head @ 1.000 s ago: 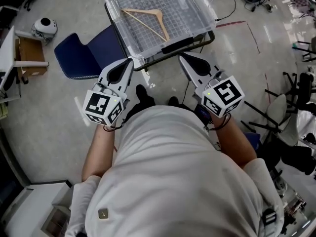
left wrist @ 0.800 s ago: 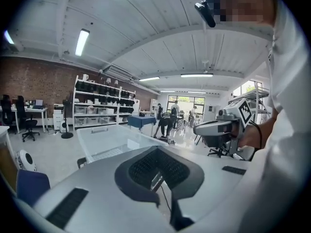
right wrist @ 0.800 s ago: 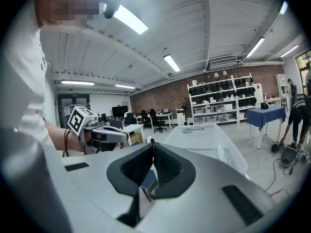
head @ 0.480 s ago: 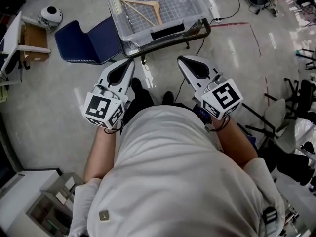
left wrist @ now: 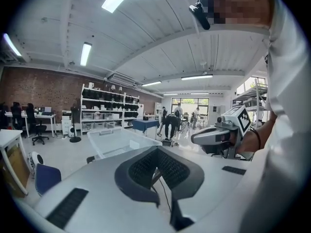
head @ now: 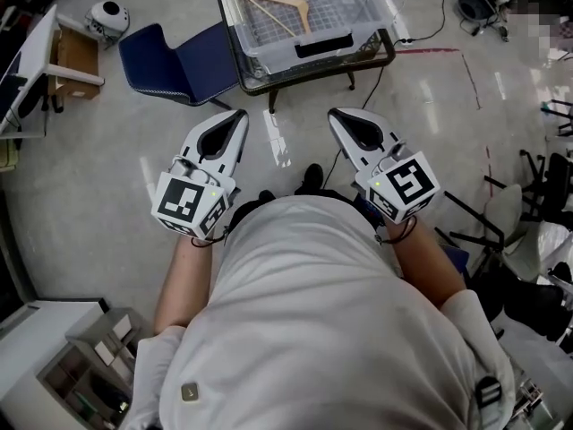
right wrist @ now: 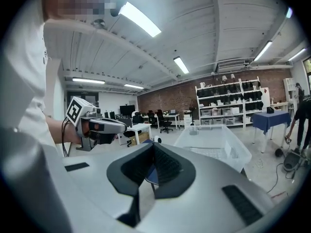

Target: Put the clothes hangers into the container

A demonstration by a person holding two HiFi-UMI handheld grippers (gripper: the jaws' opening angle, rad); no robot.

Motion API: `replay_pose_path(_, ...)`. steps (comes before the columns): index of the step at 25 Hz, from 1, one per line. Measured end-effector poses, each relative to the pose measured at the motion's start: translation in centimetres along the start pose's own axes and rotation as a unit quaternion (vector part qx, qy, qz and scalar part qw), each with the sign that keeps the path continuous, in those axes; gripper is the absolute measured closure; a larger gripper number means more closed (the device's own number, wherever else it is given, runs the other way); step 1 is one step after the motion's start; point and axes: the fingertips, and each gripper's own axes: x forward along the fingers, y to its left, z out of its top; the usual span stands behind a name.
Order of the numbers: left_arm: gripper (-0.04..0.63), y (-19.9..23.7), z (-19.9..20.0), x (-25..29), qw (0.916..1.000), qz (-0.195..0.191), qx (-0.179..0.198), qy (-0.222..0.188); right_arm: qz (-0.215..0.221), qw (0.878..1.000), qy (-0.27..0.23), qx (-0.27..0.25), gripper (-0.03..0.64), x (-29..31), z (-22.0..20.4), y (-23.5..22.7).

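A wooden clothes hanger [head: 279, 9] lies inside the clear plastic container [head: 358, 27], which rests on a low dark-framed stand at the top of the head view. The container [left wrist: 114, 141] [right wrist: 216, 144] shows ahead in both gripper views. My left gripper [head: 235, 116] [left wrist: 156, 168] is held in front of my body, well short of the container, its jaws shut with nothing between them. My right gripper [head: 338, 115] [right wrist: 151, 171] hangs level with it on the right, also shut and empty.
A blue chair [head: 183, 61] stands left of the container. A white table with a cardboard box [head: 73, 52] and a round white device [head: 109, 16] sit at far left. Cables [head: 421, 34] run over the floor at right. Black stands [head: 537, 168] crowd the right edge.
The person has stepped back: the container and hanger have shrunk toward the top of the head view. Both grippers stay shut and level in front of the body.
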Motion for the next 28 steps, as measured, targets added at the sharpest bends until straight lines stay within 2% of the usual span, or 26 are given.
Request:
replay_pose_path(16,0.578,0.8,-2.3,-14.2,0.9992,-0.034,0.001,-0.021,-0.051,0.997,-0.035,-0.035,0.597,-1.0,0.2,14.0)
replay_pose_path(28,0.578,-0.4,-3.4,-19.2,0.9970,-0.065,0.000,-0.044,-0.087,0.994,-0.046,-0.047,0.597,-2.3,0.0,18.9)
